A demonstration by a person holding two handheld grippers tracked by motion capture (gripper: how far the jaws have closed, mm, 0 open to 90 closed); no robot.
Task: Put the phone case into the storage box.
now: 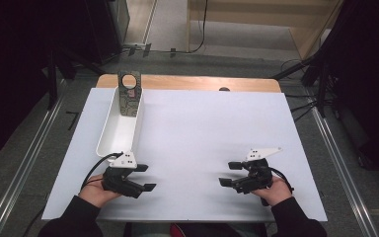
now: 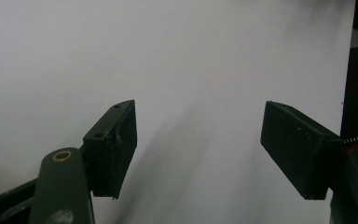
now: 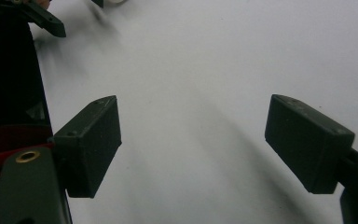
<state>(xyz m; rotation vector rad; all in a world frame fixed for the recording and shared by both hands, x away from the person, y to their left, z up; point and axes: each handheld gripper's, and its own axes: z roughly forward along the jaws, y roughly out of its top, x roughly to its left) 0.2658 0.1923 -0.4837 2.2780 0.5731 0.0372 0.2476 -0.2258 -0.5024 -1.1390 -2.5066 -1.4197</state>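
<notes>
On the white table cover (image 1: 202, 133) a long white bin (image 1: 119, 129) stands at the left. A dark patterned flat piece with a round hole (image 1: 130, 96) leans in the bin's far end. My left gripper (image 1: 145, 177) rests near the front edge, just below the bin, open and holding nothing. My right gripper (image 1: 229, 174) lies at the front right, open too, pointing toward the left one. In the left gripper view the gripper (image 2: 198, 140) hangs over bare white surface. The right gripper view has its gripper (image 3: 193, 140) spread wide over the same cover.
A wooden table edge (image 1: 187, 81) runs along the back of the cover. Metal rails (image 1: 34, 143) flank the table on the floor at both sides. The other gripper's jaw tip (image 3: 46, 21) appears at the top left of the right gripper view.
</notes>
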